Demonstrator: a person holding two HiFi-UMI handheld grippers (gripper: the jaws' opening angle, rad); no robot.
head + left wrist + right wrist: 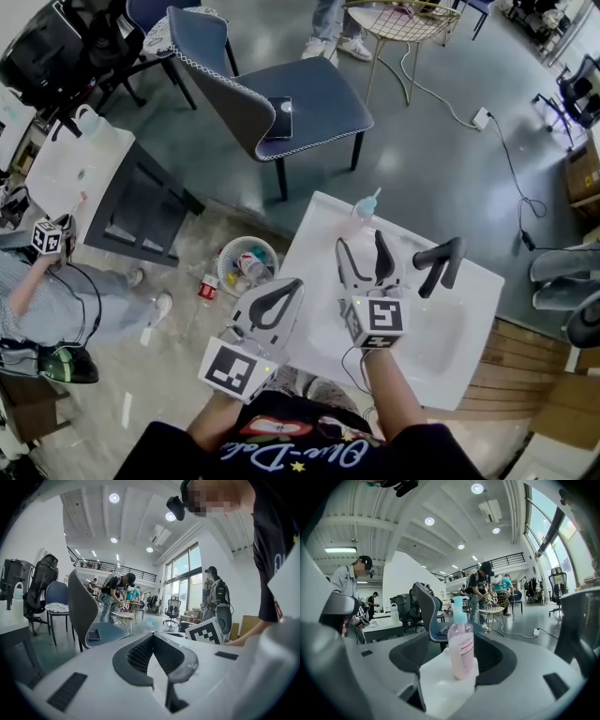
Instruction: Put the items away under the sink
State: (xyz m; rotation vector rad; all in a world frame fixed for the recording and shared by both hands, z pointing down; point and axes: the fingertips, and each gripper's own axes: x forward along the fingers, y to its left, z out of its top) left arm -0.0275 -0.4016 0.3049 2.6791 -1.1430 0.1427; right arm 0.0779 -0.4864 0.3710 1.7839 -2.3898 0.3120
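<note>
Right claw: released, jaws wide apart. The soap bottle stands upright on the far left corner of the white sink, just past the claw tips. The head view can't settle whether the tips reach it. The right gripper view does: the pink bottle with its blue pump sits centred in the gap, with clear space to each jaw and no contact.

Left claw: clenched and empty, at the sink's near left edge. The left gripper view confirms it: the pads meet with nothing between them.

Only the head view shows the black faucet to the right of the right claw, and the round bin of bottles on the floor left of the sink. A chair stands beyond, with a phone on its seat.
</note>
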